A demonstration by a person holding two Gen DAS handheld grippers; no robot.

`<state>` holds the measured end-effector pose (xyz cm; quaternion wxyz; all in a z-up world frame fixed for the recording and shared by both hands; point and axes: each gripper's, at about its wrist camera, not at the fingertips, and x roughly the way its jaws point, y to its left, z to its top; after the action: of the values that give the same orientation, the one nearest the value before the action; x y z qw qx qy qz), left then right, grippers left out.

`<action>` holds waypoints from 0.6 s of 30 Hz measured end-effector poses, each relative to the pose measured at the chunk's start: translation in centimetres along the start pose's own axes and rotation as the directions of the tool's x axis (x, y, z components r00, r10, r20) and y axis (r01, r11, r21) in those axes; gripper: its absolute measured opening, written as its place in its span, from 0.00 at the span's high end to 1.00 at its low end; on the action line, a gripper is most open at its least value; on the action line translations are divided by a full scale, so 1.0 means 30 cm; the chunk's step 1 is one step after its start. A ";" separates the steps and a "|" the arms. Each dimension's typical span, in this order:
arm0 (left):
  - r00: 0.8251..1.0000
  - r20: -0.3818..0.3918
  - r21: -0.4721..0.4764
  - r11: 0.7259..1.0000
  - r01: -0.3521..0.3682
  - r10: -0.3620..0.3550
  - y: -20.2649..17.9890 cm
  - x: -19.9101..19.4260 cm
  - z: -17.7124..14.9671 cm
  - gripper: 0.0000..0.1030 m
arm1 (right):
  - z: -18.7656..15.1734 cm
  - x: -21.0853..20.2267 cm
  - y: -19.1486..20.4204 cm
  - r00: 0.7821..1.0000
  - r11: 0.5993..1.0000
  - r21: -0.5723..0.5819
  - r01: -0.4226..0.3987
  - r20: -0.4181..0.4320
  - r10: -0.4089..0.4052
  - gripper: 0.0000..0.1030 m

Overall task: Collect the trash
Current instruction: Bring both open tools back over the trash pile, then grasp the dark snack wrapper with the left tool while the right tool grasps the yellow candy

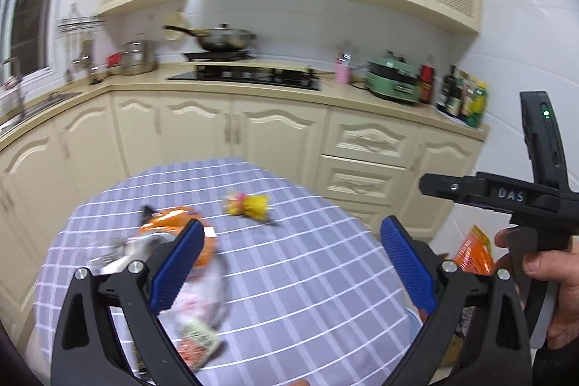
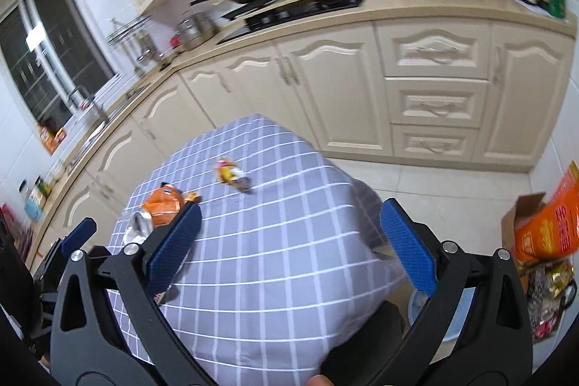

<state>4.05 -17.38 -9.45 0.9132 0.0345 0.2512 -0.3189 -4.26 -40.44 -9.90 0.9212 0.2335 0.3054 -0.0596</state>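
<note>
Holding both tools above the table, you have each one spread wide with nothing between its blue pads. Your left gripper hangs over the near left part of the checked grey cloth, its jaws released; its left pad sits in front of an orange wrapper that lies on the cloth. Just beside that wrapper, toward you, is a clear plastic bag with printed labels, blurred, and some silvery crumpled trash at its left edge. Farther out, near the middle of the cloth and well apart from the orange piece, lies a small yellow wrapper.

Your right gripper is also released, held over the table's right edge, with tiled floor showing past its right pad. From this view the orange wrapper lies at the far left of the cloth with a crushed silver can touching it, and the yellow wrapper lies beyond.

On the floor to the right stands an orange carton beside an open cardboard box. In the left view your hand grips the right tool's handle.
</note>
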 end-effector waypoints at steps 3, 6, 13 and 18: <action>0.998 0.016 -0.029 0.997 -0.068 0.069 0.089 -0.042 -0.011 0.07 | 0.007 0.029 0.070 1.000 0.999 -0.044 -0.018 -0.006 0.018 0.06; 0.989 0.006 -0.049 0.987 -0.150 0.150 0.182 -0.067 -0.041 0.07 | 0.013 0.076 0.125 0.999 0.996 -0.079 -0.029 -0.022 0.027 0.06; 0.952 -0.126 -0.119 0.949 -0.292 0.278 0.409 -0.049 -0.169 0.07 | -0.002 0.237 0.217 0.994 0.990 -0.136 -0.048 -0.105 0.034 0.06; 0.925 -0.211 -0.131 0.928 -0.348 0.317 0.481 -0.010 -0.262 0.07 | -0.032 0.363 0.266 0.985 0.982 -0.181 -0.061 -0.172 0.029 0.06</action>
<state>9.08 -3.98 -17.57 0.9263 0.0302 0.3516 -0.1323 6.00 -32.59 -13.86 0.9110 0.1575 0.3810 0.0100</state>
